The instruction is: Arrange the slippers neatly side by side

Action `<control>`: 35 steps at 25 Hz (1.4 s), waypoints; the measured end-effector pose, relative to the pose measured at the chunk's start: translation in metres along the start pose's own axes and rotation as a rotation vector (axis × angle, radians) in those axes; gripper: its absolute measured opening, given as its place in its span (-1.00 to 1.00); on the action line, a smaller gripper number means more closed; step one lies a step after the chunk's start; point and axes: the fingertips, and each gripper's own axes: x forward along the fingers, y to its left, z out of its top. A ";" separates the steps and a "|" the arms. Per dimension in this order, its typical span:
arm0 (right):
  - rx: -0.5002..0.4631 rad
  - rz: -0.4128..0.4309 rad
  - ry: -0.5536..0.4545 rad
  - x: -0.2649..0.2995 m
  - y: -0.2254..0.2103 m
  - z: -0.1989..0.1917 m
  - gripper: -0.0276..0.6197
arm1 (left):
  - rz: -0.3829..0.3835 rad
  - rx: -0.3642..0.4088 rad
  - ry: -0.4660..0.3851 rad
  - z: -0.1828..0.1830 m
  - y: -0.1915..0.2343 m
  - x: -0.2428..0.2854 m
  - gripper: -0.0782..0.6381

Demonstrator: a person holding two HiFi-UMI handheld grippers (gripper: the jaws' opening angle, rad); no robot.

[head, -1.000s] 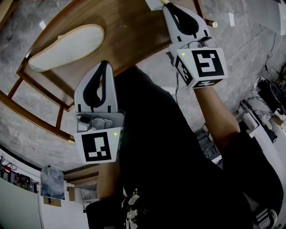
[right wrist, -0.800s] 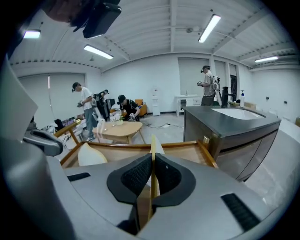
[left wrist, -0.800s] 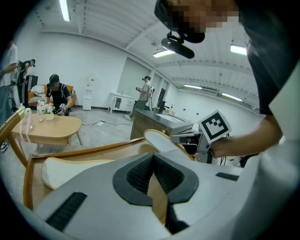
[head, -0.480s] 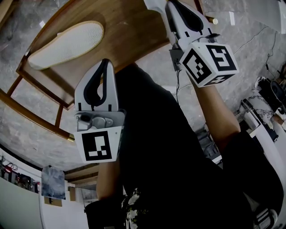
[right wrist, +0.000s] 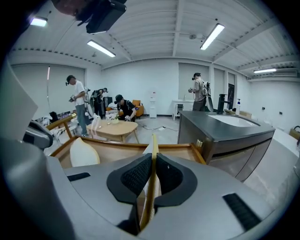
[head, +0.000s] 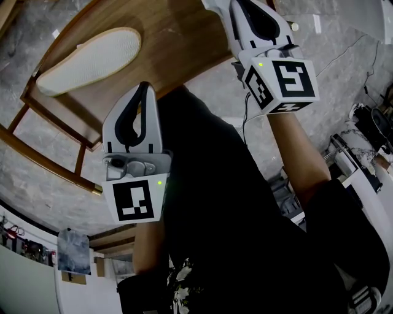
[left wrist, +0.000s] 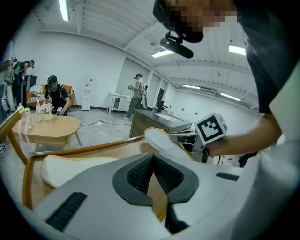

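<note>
One cream slipper (head: pixel 89 61) lies sole up on the wooden table (head: pixel 178 43), and in the left gripper view it (left wrist: pixel 70 166) sits at the left. My right gripper (head: pixel 242 7) is at the table's far edge, shut on the rim of the second slipper (head: pixel 215 5). In the right gripper view that slipper (right wrist: pixel 152 140) stands edge-on between the closed jaws of the right gripper (right wrist: pixel 153 159). The left gripper view shows it (left wrist: pixel 161 140) lifted and tilted above the table. My left gripper (head: pixel 145 87) hovers at the near table edge, shut and empty.
The table has a raised wooden rim (right wrist: pixel 122 145). A dark grey counter (right wrist: pixel 225 129) stands to the right. A low round table (left wrist: pixel 47 129) with people around it is farther back. My dark-clothed body (head: pixel 233 202) fills the lower head view.
My right gripper twisted and shifted slightly at the far table edge with the slipper in it. The left gripper and the lying slipper stayed put.
</note>
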 end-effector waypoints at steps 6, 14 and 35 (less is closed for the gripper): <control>-0.012 -0.014 0.011 0.004 -0.002 -0.004 -0.87 | -0.001 -0.006 0.006 -0.004 0.003 -0.001 -0.78; 0.017 -0.036 0.028 0.006 -0.009 -0.007 -0.87 | -0.013 -0.005 0.010 -0.004 0.000 0.000 -0.78; 0.186 0.165 0.045 0.009 0.065 0.000 -0.85 | -0.019 -0.031 -0.002 0.000 0.011 -0.001 -0.78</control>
